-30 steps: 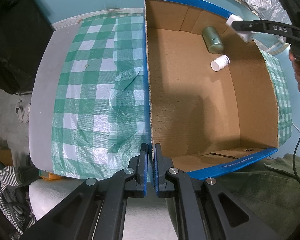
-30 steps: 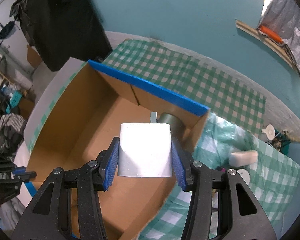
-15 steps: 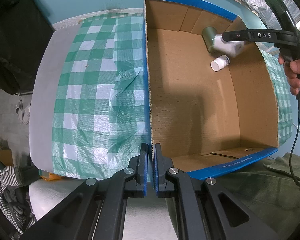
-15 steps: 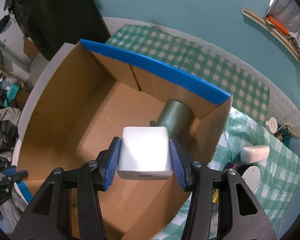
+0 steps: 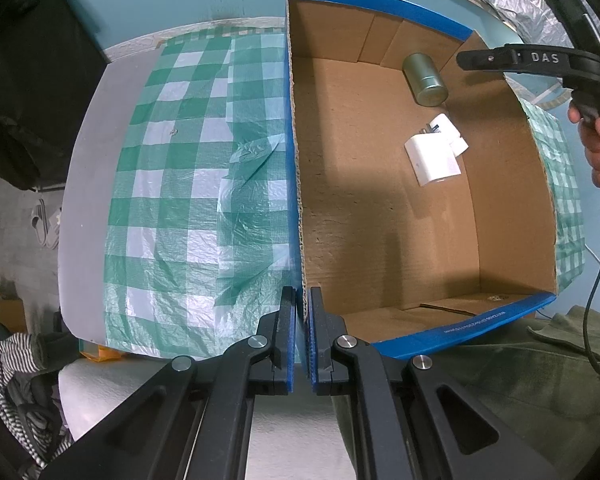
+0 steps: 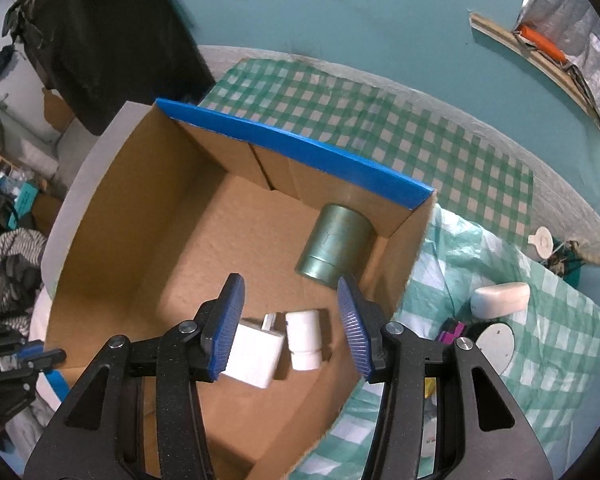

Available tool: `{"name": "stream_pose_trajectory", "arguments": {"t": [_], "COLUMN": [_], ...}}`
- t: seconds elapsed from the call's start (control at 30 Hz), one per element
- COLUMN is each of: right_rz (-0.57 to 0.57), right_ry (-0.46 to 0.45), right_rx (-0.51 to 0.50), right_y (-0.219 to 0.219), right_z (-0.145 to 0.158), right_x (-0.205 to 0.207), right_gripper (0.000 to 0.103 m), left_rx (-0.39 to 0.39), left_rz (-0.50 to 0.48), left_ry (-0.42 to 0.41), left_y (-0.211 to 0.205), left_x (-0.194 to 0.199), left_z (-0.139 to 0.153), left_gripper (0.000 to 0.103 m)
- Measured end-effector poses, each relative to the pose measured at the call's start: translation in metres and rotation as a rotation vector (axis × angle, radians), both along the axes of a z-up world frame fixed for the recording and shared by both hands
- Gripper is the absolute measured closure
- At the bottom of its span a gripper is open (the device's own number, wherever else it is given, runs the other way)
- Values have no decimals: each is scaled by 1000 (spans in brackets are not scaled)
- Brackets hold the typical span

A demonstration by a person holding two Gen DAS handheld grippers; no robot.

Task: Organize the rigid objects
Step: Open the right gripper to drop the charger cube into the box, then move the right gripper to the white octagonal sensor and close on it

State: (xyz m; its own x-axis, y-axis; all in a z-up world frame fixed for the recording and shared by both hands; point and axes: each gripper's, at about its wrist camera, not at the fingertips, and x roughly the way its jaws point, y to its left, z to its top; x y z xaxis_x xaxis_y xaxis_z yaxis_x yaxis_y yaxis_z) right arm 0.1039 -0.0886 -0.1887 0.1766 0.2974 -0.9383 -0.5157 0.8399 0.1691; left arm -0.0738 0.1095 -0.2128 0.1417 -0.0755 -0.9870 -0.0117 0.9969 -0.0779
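Left wrist view
- Left gripper (image 5: 303,340): jaws pinched tight on the side wall of the cardboard box (image 5: 296,168), steadying it, same as a sec ago.
- Change: white charger block (image 5: 433,159) now lies on the box floor, touching the small white bottle (image 5: 452,136); half a sec ago it was in the right gripper's pads.
- Also in box: green metal can (image 5: 425,79) on its side, back corner.
- Right gripper (image 5: 476,59): above the box's right wall; jaws can't be read from this side. Person's hand (image 5: 598,146) on the handle.

Right wrist view
- Right gripper (image 6: 290,320): jaws apart, nothing between the pads; charger dropped, lying below them.
- Meaning: that item's done, 3 things boxed; I'd guess next pick is from outside the box.
- Left to sort: white oval case (image 6: 500,299), round white disc (image 6: 496,346), small pink/black bit beside them.

Surface & room
- Table (image 5: 84,152): grey top, green-white check plastic cloth (image 5: 188,168), wrinkled near the box.
- Room: teal wall (image 6: 340,20), dark garment hanging far left, striped clothes piled low left.
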Motion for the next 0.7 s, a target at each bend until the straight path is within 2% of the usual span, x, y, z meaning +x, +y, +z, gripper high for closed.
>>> {"name": "stream_pose_trajectory", "arguments": {"t": [0.3, 0.37, 0.7], "right_rz": [-22, -42, -134], "right_ry": [-23, -18, -13], "right_rx": [8, 8, -2], "right_y": [-13, -20, -69], "right_z": [18, 22, 27], "right_x": [-4, -5, -11], "right_gripper": [53, 47, 42], "left_rx": [0, 0, 2], "left_rz": [0, -1, -6], "left_ry": [0, 0, 1], "left_y": [0, 0, -1], "left_x": [0, 0, 1], "left_z": [0, 0, 0], "left_gripper": [98, 98, 98]}}
